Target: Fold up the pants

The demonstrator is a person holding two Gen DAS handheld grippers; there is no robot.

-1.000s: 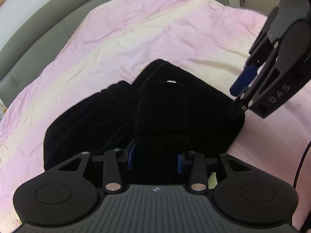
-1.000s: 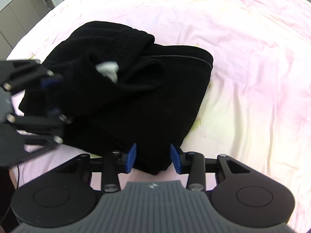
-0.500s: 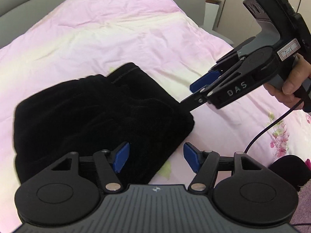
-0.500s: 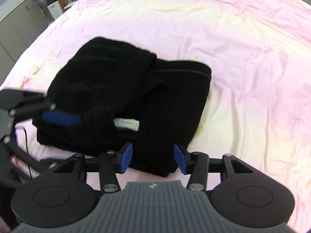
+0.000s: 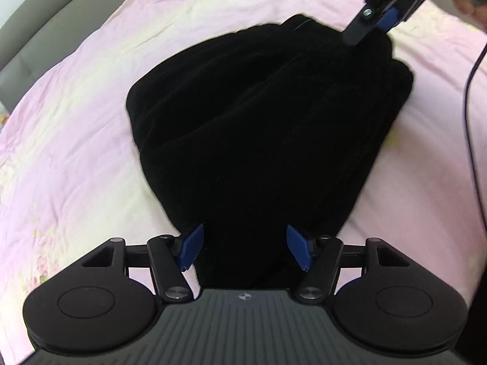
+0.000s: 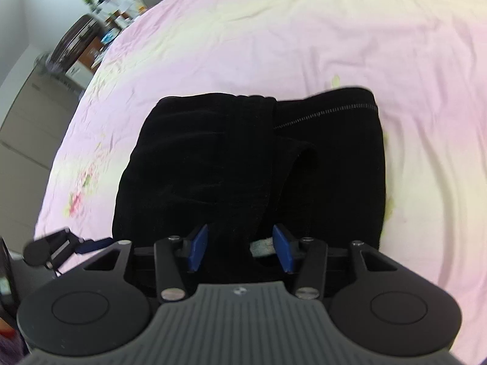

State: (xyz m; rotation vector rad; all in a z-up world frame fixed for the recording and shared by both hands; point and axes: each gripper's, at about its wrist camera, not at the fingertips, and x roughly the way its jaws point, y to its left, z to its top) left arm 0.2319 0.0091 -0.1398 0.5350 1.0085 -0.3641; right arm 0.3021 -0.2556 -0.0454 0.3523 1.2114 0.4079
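The black pants (image 5: 268, 127) lie folded into a thick bundle on the pink bed sheet (image 5: 76, 140). My left gripper (image 5: 245, 251) is open, its blue pads on either side of the bundle's near end. My right gripper (image 6: 240, 248) is open over the other near edge of the pants (image 6: 243, 164), where a white label (image 6: 263, 246) shows between the pads. The right gripper also shows in the left wrist view (image 5: 376, 21), touching the bundle's far corner. The left gripper's tip shows in the right wrist view (image 6: 70, 243) at the lower left.
The pink sheet (image 6: 304, 30) spreads wide around the pants. A grey padded headboard (image 5: 36, 21) runs along the far left. Cabinets and furniture (image 6: 76, 45) stand beyond the bed's edge. A black cable (image 5: 471, 121) hangs at the right.
The left gripper let go of the folded pant end and opened. Both grippers moved in close over the bundle's edges, and the bundle now lies flatter.
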